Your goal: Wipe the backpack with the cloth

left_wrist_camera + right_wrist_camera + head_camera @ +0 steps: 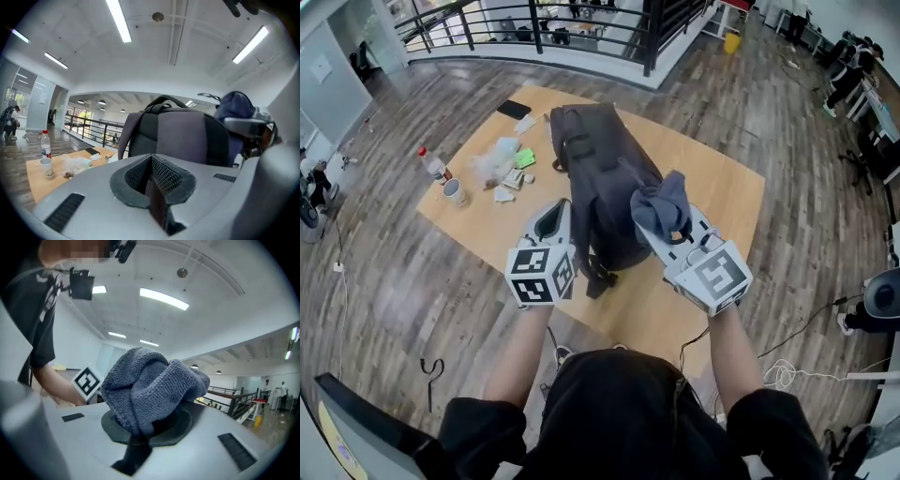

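A dark grey backpack stands upright on the wooden table, its straps hanging toward me. My left gripper is at the pack's left side, shut with nothing between its pads; in the left gripper view the backpack fills the space just ahead. My right gripper is at the pack's right side, shut on a bunched grey-blue cloth. In the right gripper view the cloth bulges out of the jaws and hides what lies ahead.
On the table's left end lie a water bottle, a white cup, a crumpled plastic bag, a green piece and a black phone. A black railing runs behind the table. Cables lie on the floor at right.
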Motion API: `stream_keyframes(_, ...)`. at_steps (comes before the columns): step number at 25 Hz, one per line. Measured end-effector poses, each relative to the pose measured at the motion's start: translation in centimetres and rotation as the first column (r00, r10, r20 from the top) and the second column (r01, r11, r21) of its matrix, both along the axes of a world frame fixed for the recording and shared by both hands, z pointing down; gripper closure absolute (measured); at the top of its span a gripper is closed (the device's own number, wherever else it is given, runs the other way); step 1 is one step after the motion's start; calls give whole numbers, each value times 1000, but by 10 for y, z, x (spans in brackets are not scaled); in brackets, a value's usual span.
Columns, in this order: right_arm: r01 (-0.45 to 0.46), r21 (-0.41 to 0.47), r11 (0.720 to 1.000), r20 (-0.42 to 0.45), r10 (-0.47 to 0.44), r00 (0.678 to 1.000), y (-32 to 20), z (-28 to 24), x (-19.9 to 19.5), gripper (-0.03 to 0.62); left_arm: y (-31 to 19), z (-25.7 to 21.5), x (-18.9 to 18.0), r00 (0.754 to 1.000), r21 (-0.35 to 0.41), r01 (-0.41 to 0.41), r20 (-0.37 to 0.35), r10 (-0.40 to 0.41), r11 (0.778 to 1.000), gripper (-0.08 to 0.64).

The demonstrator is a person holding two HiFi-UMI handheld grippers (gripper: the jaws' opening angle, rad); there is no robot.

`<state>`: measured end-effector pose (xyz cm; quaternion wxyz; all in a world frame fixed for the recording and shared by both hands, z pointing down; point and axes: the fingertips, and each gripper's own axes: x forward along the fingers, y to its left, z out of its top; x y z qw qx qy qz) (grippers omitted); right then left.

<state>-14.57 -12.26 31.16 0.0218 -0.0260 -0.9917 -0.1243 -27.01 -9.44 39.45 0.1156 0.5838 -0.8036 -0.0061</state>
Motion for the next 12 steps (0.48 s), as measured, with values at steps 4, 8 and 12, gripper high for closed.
stream_keyframes(4,85,-36,996,66,-82,994,3,-36,-24,552,17,6,26,1000,11,27,12,-27,1000,543)
stream_keyframes(8,140,3,990,160,-138,977,14,-84,-37,552,25,2,43,1000,20,27,15,-27,999,543)
stream_keyframes(12,44,121,992,126,-59,990,-8,-101,-61,552,28,-1,46,999,24,35,17,-35,999,543)
